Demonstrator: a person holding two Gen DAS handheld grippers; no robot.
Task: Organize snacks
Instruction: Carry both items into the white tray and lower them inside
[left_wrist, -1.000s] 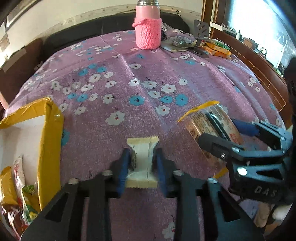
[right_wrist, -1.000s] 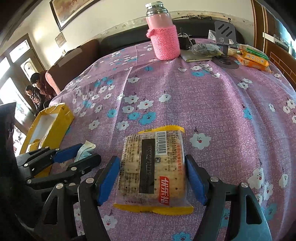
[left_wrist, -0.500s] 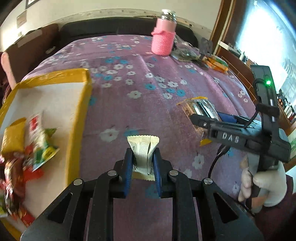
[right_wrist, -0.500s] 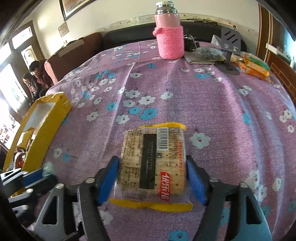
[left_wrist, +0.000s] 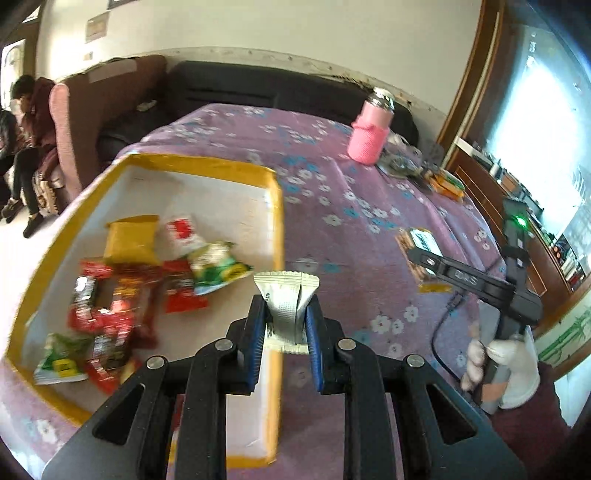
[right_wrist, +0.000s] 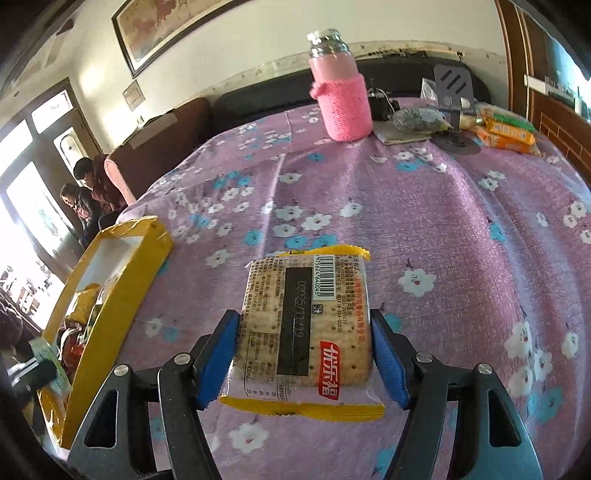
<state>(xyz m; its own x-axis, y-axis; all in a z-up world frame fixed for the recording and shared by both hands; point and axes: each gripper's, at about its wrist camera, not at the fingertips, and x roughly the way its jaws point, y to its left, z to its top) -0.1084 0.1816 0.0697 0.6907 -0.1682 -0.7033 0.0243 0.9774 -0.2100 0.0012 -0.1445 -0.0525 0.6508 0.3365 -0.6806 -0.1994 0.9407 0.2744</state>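
tablecloth: purple, white-blue flowers | box: yellow rim | bottle sleeve: pink knit

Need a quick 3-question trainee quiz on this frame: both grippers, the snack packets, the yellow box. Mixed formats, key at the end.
1. True or false: the left gripper is shut on a small white foil sachet.
2. Multiple choice: the clear cracker packet with yellow ends sits A) inside the yellow-rimmed cardboard box, B) between the blue pads of the right gripper, C) beside the pink knit-sleeved bottle.
3. Fill in: the loose snack packets already sorted lie in the ____.

Key: 1 true; 2 B; 3 yellow-rimmed cardboard box.
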